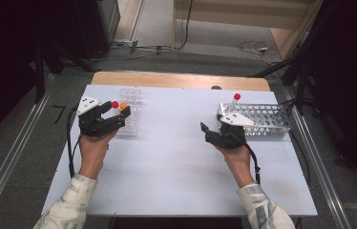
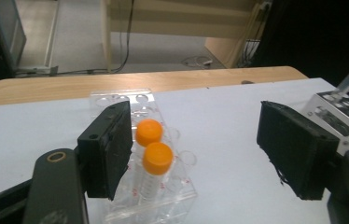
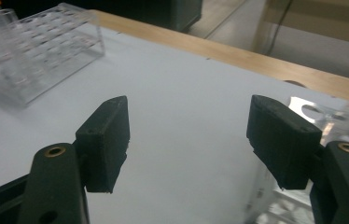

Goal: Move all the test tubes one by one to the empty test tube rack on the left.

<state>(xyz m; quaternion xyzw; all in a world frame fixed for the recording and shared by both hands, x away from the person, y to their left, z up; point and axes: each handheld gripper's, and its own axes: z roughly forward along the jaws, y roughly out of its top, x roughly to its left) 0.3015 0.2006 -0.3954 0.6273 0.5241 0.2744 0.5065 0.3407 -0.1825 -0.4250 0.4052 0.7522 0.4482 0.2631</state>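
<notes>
Orange-capped tubes (image 2: 157, 157), two of them, upright in the near end of a clear plastic rack (image 2: 163, 205) at the left of the table (image 1: 176, 157). Left hand-held gripper (image 2: 196, 116) right at them, jaws spread wide, gripping nothing. Seen along the jaws, both caps just inside the left-hand jaw, close beside its pad though probably not touching it, with a broad bare gap over to the other jaw. Long axis of each tube vertical, so likely a grip from the side below the cap, after a sideways shift to centre one tube.

Right hand-held gripper (image 1: 211, 125) well apart from those tubes, also wide and empty, just in front of a perforated metal rack (image 1: 267, 119) with one red-capped tube (image 1: 234, 101) leaning at its near corner. Left hand plainly the nearer to the orange caps; right hand the nearer to the red one.
</notes>
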